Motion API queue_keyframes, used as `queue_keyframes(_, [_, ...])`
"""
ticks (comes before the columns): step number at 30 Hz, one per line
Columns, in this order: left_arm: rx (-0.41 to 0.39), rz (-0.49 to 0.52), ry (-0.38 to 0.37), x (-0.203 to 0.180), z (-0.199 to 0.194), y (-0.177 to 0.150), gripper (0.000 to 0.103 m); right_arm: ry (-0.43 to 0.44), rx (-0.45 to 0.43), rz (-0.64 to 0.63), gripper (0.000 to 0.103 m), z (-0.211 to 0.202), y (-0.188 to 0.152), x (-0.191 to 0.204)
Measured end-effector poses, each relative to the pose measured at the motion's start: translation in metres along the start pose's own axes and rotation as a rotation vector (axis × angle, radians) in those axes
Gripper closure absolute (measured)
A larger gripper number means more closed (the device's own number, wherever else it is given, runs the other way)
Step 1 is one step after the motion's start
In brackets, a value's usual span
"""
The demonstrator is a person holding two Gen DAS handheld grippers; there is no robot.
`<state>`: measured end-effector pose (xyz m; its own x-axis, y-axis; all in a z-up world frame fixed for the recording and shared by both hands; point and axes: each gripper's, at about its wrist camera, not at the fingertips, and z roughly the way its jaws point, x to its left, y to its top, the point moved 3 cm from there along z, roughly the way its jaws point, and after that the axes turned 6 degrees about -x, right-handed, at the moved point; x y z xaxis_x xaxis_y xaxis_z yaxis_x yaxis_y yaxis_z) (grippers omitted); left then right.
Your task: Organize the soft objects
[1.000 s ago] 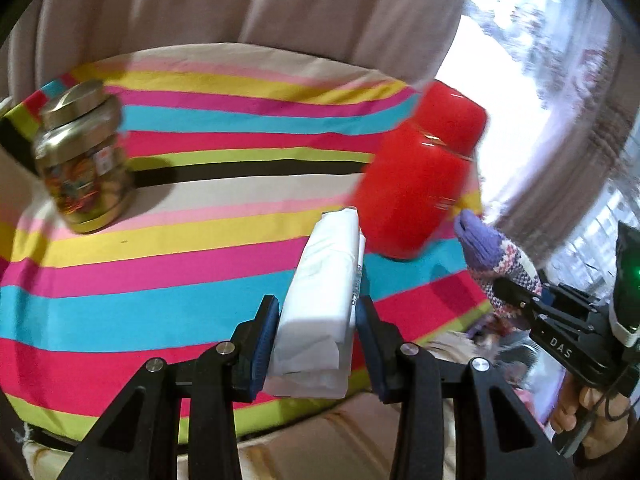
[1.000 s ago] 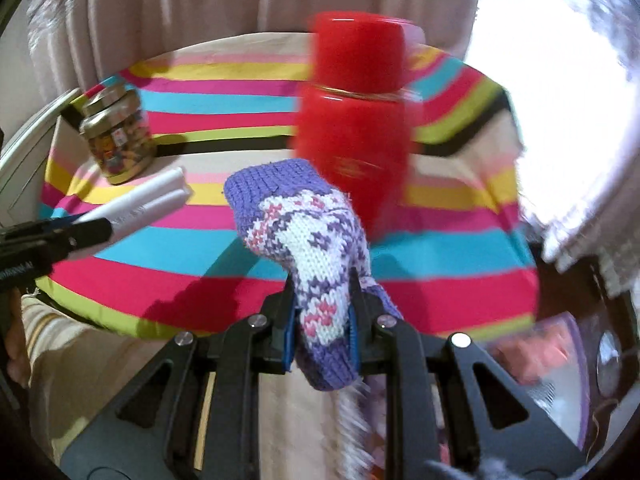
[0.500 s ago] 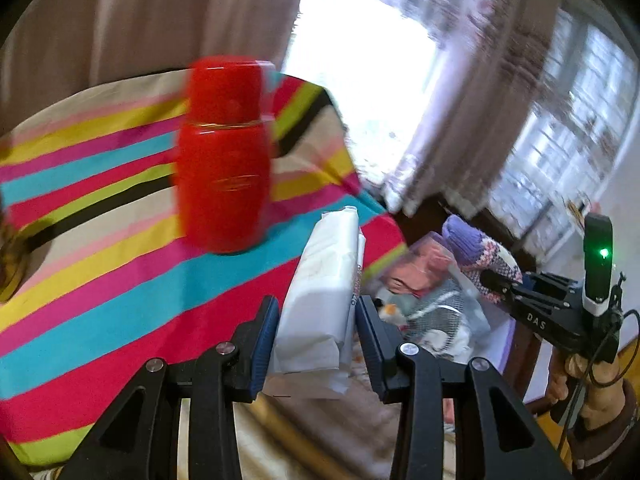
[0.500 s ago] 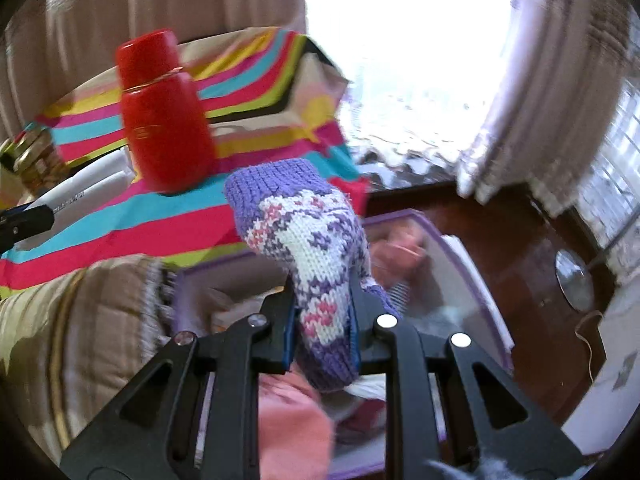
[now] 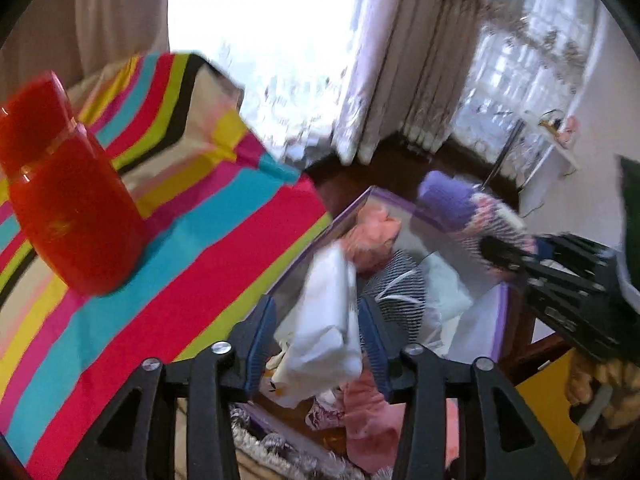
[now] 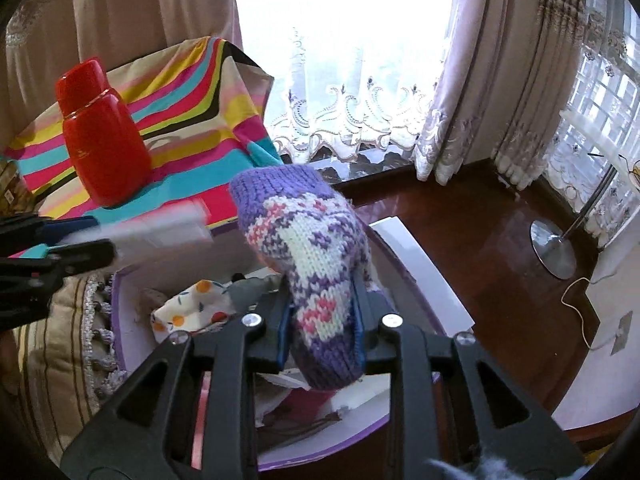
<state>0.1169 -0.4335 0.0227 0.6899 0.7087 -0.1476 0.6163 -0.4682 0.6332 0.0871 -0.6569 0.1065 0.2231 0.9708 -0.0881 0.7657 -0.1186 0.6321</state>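
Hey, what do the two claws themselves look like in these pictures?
Both are matte black. The left claw and right claw each have two angular black arms with triangular cutouts, round silver screw heads at the joints, and blue pads inside the fingers. The left view shows the right claw's boxy black body.

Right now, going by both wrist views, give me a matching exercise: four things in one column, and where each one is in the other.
Things:
1. flask
2. mitten
3. pack
4. box

Places:
A. between the right claw's pads
B. beside the table, with clothes inside
C. standing on the striped cloth
D. between the left claw's pads

Pairs: 1-C, 2-A, 3-D, 4-B.

The jaws of both claws have just been opening, each with its thing between them. Both are above the box.
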Motion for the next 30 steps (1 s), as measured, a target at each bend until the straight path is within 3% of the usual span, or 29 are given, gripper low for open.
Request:
queue_keyframes(4, [0.041, -0.083, -0.019, 0.009, 0.008, -0.011, 0.052, 0.000, 0.011, 0.019, 0.056, 0.004, -0.005, -0.005])
queue_keyframes(7, [0.039, -0.138, -0.032, 0.013, -0.006, -0.021, 0.051, -0.010, 0.015, 0.020, 0.051, 0.001, -0.009, -0.004])
queue_keyframes(12, [0.013, -0.362, -0.098, 0.024, -0.033, -0.055, 0.046, -0.002, 0.004, 0.025, 0.041, -0.017, -0.018, 0.002])
queue_keyframes(14, [0.016, -0.407, -0.101, 0.021, -0.045, -0.073, 0.046, 0.000, 0.002, 0.029, 0.040, -0.025, -0.024, 0.004])
queue_keyframes(19, [0.008, -0.418, -0.055, 0.012, -0.062, -0.107, 0.042, -0.022, 0.008, 0.038, 0.037, -0.051, -0.048, 0.009])
queue_keyframes(23, [-0.001, -0.370, 0.002, 0.003, -0.064, -0.111, 0.039, -0.063, 0.020, 0.019, 0.036, -0.060, -0.066, 0.012])
queue_keyframes(30, [-0.001, -0.388, 0.012, 0.004, -0.059, -0.111, 0.033, -0.061, 0.034, 0.035, 0.036, -0.054, -0.071, 0.004])
